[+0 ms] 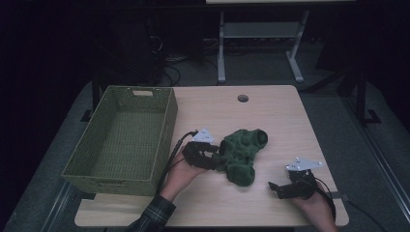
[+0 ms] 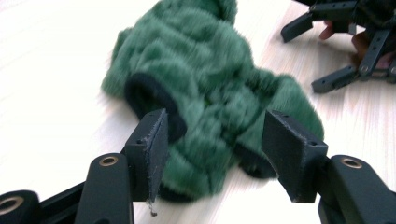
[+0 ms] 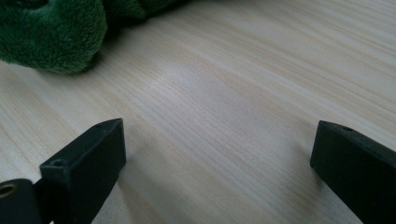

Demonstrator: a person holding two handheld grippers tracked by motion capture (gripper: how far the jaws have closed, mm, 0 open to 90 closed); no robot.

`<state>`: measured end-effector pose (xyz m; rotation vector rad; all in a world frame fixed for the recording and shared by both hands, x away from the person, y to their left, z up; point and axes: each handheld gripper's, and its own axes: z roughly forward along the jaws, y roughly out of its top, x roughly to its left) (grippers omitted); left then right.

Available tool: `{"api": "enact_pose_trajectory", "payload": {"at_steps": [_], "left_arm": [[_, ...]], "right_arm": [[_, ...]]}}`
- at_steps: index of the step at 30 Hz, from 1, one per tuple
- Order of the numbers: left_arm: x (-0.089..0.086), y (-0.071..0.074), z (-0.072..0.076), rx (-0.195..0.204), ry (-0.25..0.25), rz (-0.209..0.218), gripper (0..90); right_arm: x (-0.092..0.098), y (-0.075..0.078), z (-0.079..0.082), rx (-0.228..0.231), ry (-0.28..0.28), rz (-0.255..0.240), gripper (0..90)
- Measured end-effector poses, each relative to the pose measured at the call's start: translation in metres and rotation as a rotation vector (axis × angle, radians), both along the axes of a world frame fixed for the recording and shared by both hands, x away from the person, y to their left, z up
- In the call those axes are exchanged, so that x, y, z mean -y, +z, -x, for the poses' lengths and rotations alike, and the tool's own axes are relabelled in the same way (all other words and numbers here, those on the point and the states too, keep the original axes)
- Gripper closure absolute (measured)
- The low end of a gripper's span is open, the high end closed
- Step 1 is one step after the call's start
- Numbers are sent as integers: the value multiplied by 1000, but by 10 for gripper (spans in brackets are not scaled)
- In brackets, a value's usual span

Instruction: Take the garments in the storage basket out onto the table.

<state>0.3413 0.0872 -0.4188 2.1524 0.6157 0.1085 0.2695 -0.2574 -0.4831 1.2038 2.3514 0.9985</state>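
While no writing is legible, the green fleece garment (image 1: pixel 241 152) lies mid-counter (image 1: pixel 270 111), just ahead of the spread left gripper (image 1: pixel 218 155); the right gripper (image 1: pixel 274 189) gapes, apart.

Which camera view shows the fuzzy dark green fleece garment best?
The left gripper view: the fuzzy dark green fleece garment lies close up, its dark-lined openings visible, though blurred. The high view shows its whole outline, small and dim. The right gripper view catches one edge.
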Motion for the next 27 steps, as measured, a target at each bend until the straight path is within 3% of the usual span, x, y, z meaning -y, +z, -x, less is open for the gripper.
{"api": "enact_pose_trajectory", "payload": {"at_steps": [3,14,19,21,24,27], "left_arm": [[-9,-5,2,12,20,10,402],[-21,-29,-1,21,65,-27,397],[-18,-43,-7,13,51,-59,369],[-16,-47,-9,-3,42,-36,355],[-13,-51,-10,-3,43,-38,355],[-11,-54,-11,-3,22,-44,422]], "right_arm": [[0,0,0,-1,-1,-1,30],[1,0,0,8,3,2,47],[1,0,0,8,4,2,48],[1,0,0,8,4,2,48],[1,0,0,8,4,2,48],[1,0,0,7,3,1,54]]}}
